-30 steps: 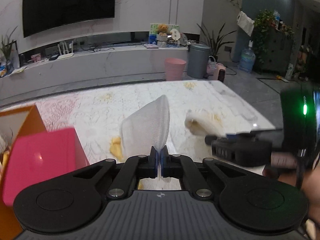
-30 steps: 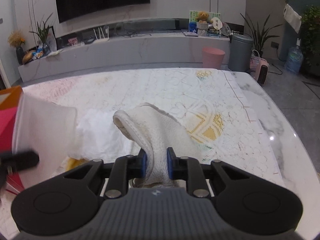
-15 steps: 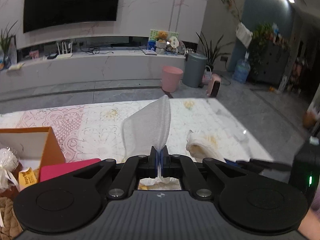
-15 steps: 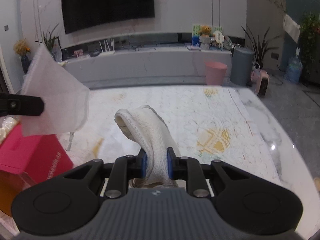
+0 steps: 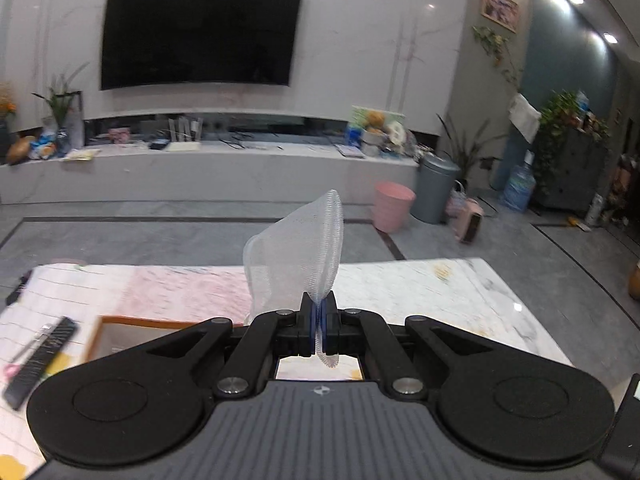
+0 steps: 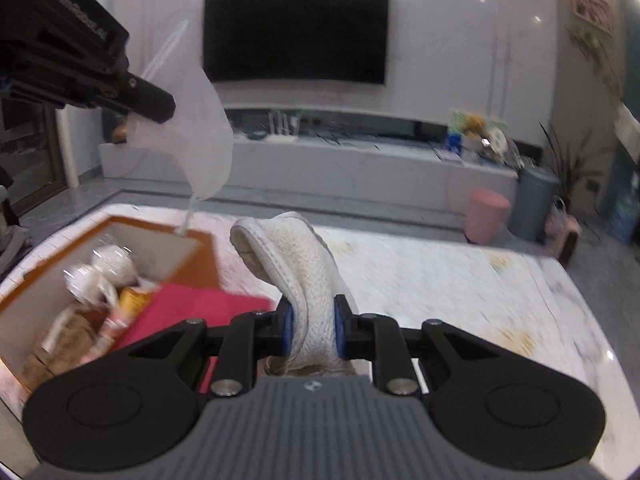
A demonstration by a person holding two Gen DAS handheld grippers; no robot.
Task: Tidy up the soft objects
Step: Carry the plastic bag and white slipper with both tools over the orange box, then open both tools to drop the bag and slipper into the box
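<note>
Right wrist: right gripper (image 6: 314, 328) clamps white slipper (image 6: 296, 264) above table (image 6: 460, 280).

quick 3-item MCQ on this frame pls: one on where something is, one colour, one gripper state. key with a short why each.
1. Where is the remote control?
A. inside the orange box
B. on the table, left of the orange box
C. on the TV shelf

2. What colour is the small bin beside the grey bin?
A. pink
B. green
C. black

3. What is the right gripper doing?
A. open over the table
B. shut with nothing in it
C. shut on the white knitted cloth

Key:
1 B: in the left wrist view it lies on the tablecloth, outside the orange box, to its left.
2 A: it is pink, standing on the floor next to the grey one.
3 C: the blue pads press both sides of the cloth, which arches up ahead of them.
</note>
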